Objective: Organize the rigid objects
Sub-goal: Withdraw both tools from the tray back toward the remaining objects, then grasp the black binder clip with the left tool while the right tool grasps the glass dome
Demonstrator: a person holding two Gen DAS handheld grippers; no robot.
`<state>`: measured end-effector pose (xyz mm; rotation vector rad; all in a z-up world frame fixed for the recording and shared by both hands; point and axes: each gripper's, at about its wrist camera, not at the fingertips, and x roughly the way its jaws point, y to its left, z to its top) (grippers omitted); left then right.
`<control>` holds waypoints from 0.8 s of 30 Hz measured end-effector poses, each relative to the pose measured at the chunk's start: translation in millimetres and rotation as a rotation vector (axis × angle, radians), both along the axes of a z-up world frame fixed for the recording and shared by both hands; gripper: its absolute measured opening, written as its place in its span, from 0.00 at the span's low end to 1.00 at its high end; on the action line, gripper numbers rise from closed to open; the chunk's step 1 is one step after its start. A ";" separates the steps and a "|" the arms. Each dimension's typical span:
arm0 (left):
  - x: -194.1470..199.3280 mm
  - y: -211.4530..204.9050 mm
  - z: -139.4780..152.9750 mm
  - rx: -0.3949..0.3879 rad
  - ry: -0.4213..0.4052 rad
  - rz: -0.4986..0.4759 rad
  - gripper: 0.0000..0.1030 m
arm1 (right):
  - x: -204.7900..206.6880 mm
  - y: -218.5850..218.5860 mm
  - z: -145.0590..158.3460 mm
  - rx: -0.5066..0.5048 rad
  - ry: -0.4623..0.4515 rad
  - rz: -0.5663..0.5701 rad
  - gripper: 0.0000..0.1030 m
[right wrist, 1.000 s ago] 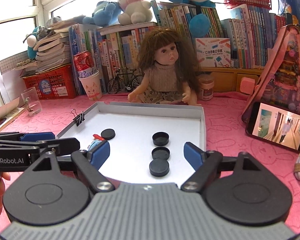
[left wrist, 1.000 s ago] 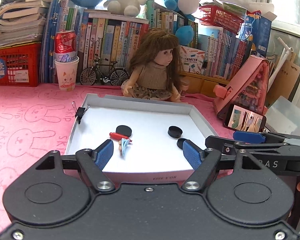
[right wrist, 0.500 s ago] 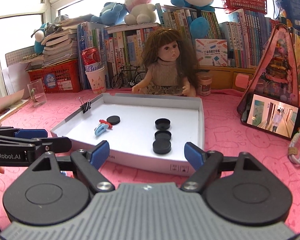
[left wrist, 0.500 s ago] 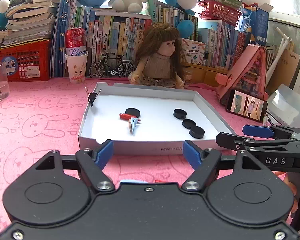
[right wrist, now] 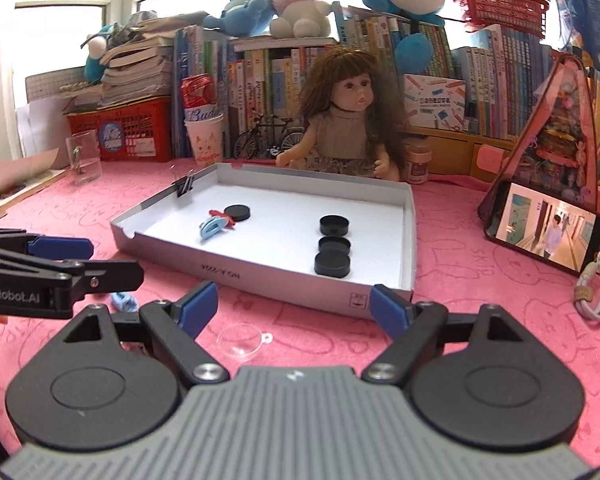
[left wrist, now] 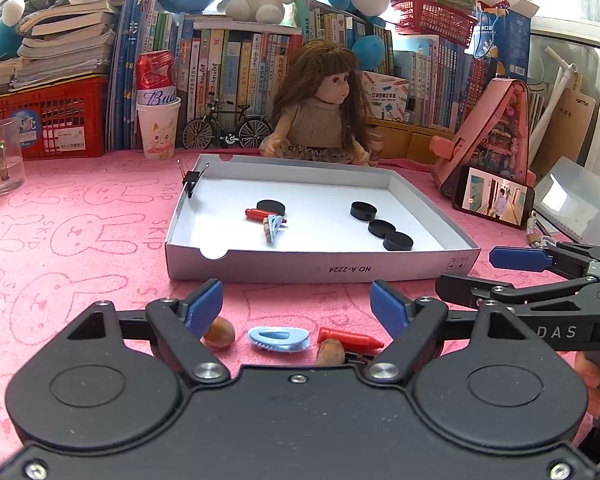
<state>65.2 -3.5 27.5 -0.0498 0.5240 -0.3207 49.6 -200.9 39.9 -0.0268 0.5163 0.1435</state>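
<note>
Left wrist view. Compared with a second ago, we have backed away from the shallow white cardboard tray [left wrist: 320, 268]: its near wall, then under our fingers, now lies well ahead, and a strip of pink rabbit-print tabletop [left wrist: 80, 240] has come into view in front of it. The left hand-held gripper [left wrist: 296, 304] is empty and its jaws are opening, with nothing pressed between the blue pads. Loose items newly in view lie just below it on the cloth: a light-blue plastic hair clip [left wrist: 279, 339], a small red crayon-shaped piece [left wrist: 350, 338], and two brown nut-like pieces [left wrist: 219, 337] [left wrist: 331, 354]. Inside the tray sit four black round discs [left wrist: 363, 210], plus a red piece and a blue clip beside the left disc. We judge the retreat marks the end of one placement and the start of the next pick.

Right wrist view. The same withdrawal shows here: the tray [right wrist: 284, 276] was under the fingers a second ago and is now ahead. The right hand-held gripper [right wrist: 294, 306] stands wide and released, holding nothing. A small clear plastic dome with a tab [right wrist: 242, 343] lies on the cloth between its fingers, not touched. The left hand-held gripper [right wrist: 60, 264] enters from the left edge, above a blue clip.

Remaining loose items are all outside the tray, near its front wall.
</note>
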 end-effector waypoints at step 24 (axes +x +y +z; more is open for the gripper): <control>-21.0 5.5 -12.9 0.016 0.022 -0.091 0.53 | -8.9 26.9 -17.4 -0.084 0.045 0.089 0.73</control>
